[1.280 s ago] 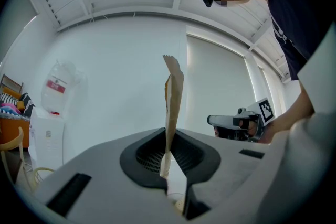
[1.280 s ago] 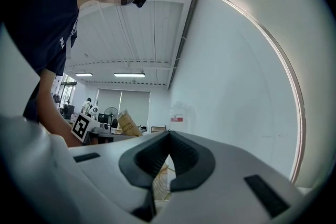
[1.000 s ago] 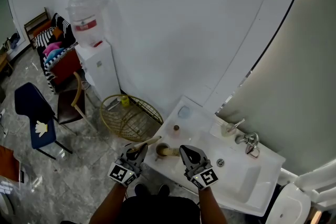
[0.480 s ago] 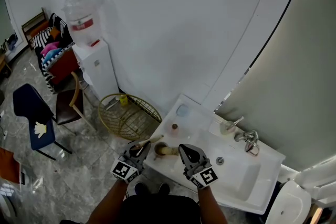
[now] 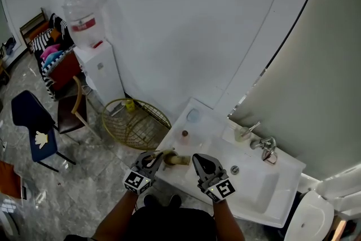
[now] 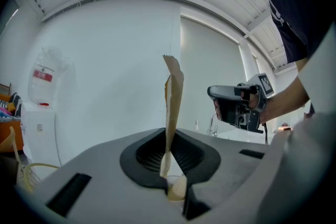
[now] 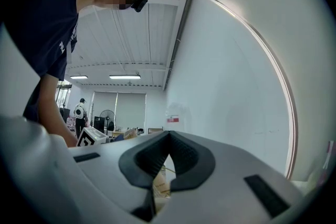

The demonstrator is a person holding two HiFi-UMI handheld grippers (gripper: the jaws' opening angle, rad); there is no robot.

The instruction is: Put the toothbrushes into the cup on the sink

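- Left gripper (image 5: 152, 160): fingers clenched on the pale bamboo toothbrush (image 6: 172, 107), which rises from between them.
- Small brown round cup (image 5: 171, 159): just beyond the left fingers, at the near corner of the white ceramic sink (image 5: 265, 192).
- Right gripper (image 5: 204, 165): fingers closed and empty, with the cup just beside them.
- Step, as I judge it: delivering the brush to the cup. Next I must seat its end in the cup mouth, then let go.

Glossy white sink (image 5: 260, 192), shiny metal tap (image 5: 268, 149), pale matt wooden toothbrush (image 6: 172, 97), gold wire basket (image 5: 133, 124)
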